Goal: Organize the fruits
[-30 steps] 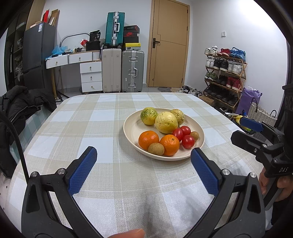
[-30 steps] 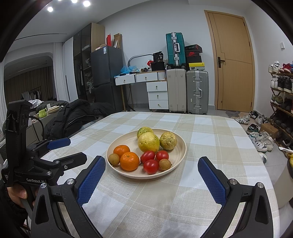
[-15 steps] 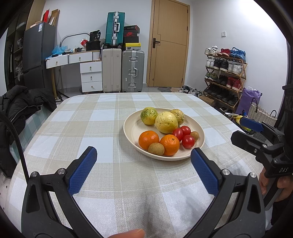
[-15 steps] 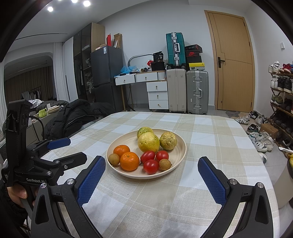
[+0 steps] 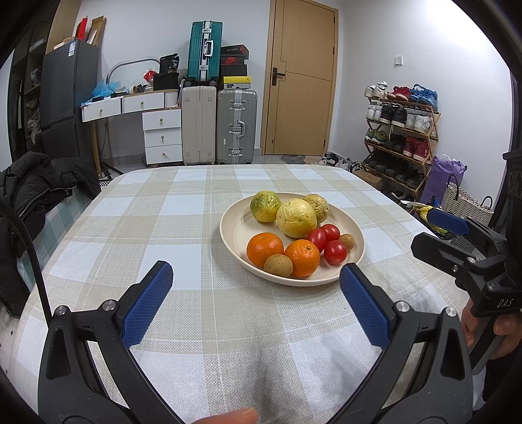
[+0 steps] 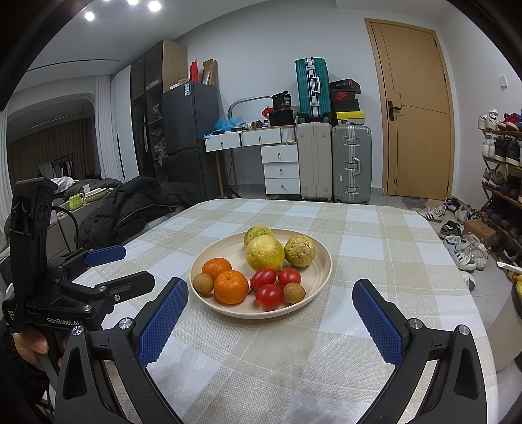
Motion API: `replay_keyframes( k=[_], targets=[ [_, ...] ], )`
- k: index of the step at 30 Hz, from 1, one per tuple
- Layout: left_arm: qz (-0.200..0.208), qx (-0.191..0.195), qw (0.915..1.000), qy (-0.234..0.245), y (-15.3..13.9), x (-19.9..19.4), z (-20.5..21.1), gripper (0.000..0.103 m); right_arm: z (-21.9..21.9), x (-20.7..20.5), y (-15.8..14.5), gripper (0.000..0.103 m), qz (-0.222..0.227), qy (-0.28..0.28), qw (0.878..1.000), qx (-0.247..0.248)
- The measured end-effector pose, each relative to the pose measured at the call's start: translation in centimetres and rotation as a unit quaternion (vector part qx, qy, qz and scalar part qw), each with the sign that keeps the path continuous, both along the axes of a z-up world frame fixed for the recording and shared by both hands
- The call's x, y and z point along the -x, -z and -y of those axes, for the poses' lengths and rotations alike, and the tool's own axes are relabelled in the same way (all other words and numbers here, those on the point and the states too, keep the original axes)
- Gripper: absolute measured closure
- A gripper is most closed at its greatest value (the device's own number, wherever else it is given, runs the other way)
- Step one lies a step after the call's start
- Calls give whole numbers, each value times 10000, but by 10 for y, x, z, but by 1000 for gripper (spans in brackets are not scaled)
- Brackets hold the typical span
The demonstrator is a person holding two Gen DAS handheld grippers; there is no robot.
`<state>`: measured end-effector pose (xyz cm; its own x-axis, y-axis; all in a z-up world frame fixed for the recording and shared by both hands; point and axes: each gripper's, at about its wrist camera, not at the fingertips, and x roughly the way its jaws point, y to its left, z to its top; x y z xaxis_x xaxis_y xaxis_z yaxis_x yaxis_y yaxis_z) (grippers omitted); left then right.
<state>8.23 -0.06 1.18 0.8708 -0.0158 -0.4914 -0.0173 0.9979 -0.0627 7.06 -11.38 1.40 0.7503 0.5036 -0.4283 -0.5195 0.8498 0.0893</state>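
On the checked tablecloth (image 5: 182, 208) the left gripper (image 5: 257, 287) hovers near, spread wide and holding nothing. The right gripper (image 6: 270, 300) hovers likewise. The cream plate (image 5: 235, 228) holds everything by kind: two oranges (image 5: 265, 248), three guavas (image 5: 296, 218) far, three cherry tomatoes (image 5: 335, 251), two longans (image 5: 278, 265). That fits sorted, or awaiting sorting. Round fruit; no clear long axis.

checked tablecloth (image 5: 182, 234) on table, plate (image 5: 235, 228) on it

You get bright, even light from ceiling spots (image 6: 132, 3); shadows stay soft; focus is sharp; fisheye bends edges, corners black.
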Motion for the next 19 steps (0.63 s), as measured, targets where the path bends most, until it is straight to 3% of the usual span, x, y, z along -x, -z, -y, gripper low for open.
replay_keyframes(
  k=[19],
  targets=[
    [34, -59, 10000, -31, 2, 0, -1, 1, 0, 1, -1, 0, -5, 12, 10000, -1]
  ],
)
